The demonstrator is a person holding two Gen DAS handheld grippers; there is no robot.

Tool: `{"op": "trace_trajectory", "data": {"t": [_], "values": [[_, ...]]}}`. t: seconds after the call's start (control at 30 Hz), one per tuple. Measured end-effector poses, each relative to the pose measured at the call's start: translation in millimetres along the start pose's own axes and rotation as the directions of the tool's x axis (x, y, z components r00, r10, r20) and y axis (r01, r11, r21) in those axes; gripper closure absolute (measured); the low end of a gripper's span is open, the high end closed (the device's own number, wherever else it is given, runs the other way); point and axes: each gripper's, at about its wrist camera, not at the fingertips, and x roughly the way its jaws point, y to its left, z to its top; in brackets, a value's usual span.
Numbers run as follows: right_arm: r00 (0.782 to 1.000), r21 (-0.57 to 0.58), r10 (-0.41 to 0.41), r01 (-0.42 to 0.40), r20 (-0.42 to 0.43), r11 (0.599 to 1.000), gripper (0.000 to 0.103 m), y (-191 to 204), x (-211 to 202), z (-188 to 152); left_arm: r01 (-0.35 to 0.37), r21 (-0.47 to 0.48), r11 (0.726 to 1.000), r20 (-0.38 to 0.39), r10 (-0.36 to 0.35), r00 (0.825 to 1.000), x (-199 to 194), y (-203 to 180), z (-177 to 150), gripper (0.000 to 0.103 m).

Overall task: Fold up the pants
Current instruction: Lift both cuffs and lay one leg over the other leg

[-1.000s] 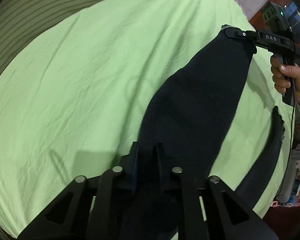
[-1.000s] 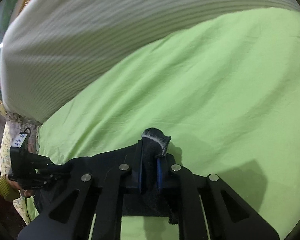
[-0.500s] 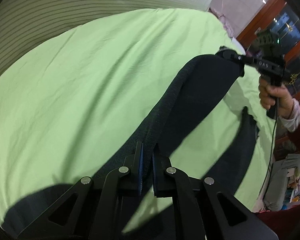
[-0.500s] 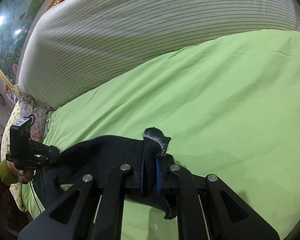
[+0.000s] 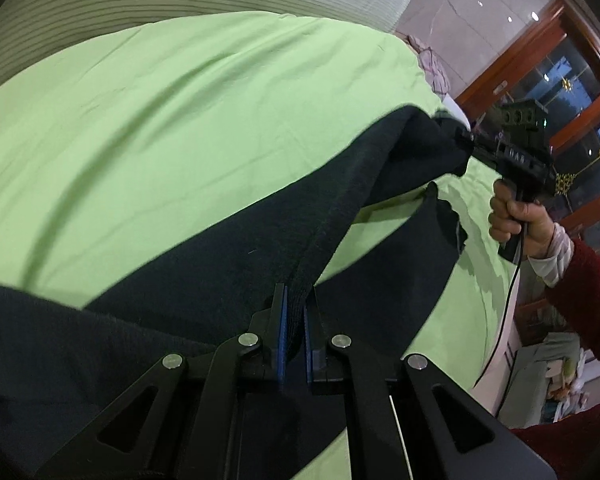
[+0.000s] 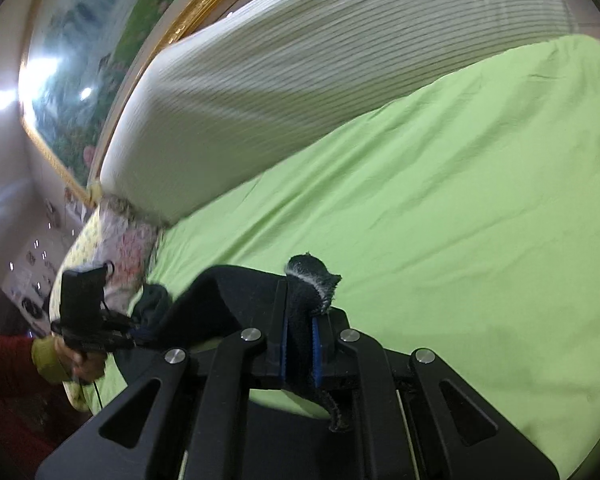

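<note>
The black pants hang stretched in the air between both grippers, above the green bed sheet. My left gripper is shut on one end of the fabric; a second leg droops to its right. My right gripper is shut on the other end, with a grey-edged tuft sticking out above the pads. The right gripper also shows at the far right of the left wrist view, pinching the pants. The left gripper shows at the left of the right wrist view, holding fabric.
A striped white pillow or bolster lies along the head of the bed. A gold-framed picture hangs behind it. A floral cover is at the bed's left edge. Wooden doors stand beyond the bed.
Both grippers have lifted and tilted, raising the pants off the sheet. The pants now sag in a fold between them, and the second leg hangs nearer the left gripper.
</note>
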Motion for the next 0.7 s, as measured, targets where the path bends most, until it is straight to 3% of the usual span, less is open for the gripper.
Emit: {"op": "trace_trajectory", "data": {"t": [0.27,0.4,0.57,0.7], "values": [[0.996,-0.102,-0.067,0.061,-0.059,0.993,0.094,8.4,-18.9,-19.7,0.037,-0.016,0.999,0.014,-0.036,0.999,-6.8,-18.1,-31.3,0.099],[0.983,-0.178,-0.135,0.111,-0.125,0.978,0.094,11.4,-18.0,-33.9,0.044,-0.014,0.999,-0.004,-0.044,0.999,-2.0,-28.9,-50.0,0.099],[0.972,-0.220,-0.195,0.163,-0.133,0.962,0.094,17.1,-22.3,-47.3,0.053,-0.002,0.999,-0.007,-0.053,0.999,-0.2,-38.6,-66.7,0.099],[0.953,-0.210,-0.242,0.202,-0.184,0.957,0.091,13.0,-16.8,-59.3,0.038,-0.001,0.999,-0.049,-0.038,0.998,19.5,-42.5,-70.9,0.097]]}}
